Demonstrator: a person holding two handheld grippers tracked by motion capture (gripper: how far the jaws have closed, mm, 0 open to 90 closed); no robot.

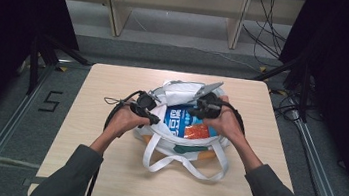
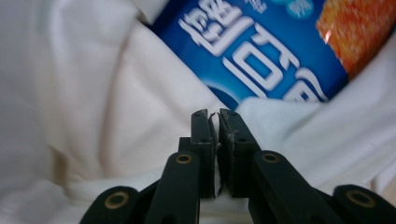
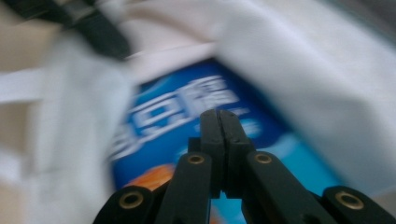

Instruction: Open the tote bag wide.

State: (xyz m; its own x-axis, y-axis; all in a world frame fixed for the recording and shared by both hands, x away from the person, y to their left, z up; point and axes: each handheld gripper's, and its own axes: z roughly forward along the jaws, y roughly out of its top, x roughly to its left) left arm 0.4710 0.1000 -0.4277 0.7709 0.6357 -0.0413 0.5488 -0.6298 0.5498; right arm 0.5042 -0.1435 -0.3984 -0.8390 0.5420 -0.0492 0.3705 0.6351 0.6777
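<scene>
Centre of frame: white bag [image 1: 177, 141] on worktop [image 1: 103, 170], blue packet [image 1: 175, 121] inside. Left gripper [image 2: 214, 116] fingers nearly clenched, pinching nothing. Right gripper [image 3: 219, 114] fingers clenched, empty.

A light wooden table [image 1: 103, 170] stands on grey floor, shelving [image 1: 173, 7] and loose cables [image 1: 271, 34] behind it.

Pale wooden table [image 1: 103, 170] — white tote bag [image 1: 183, 95] on it.

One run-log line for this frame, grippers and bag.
left gripper: jaws nearly shut, at white cloth tote bag rim | right gripper: jaws shut, empty | blue snack packet inside bag
</scene>
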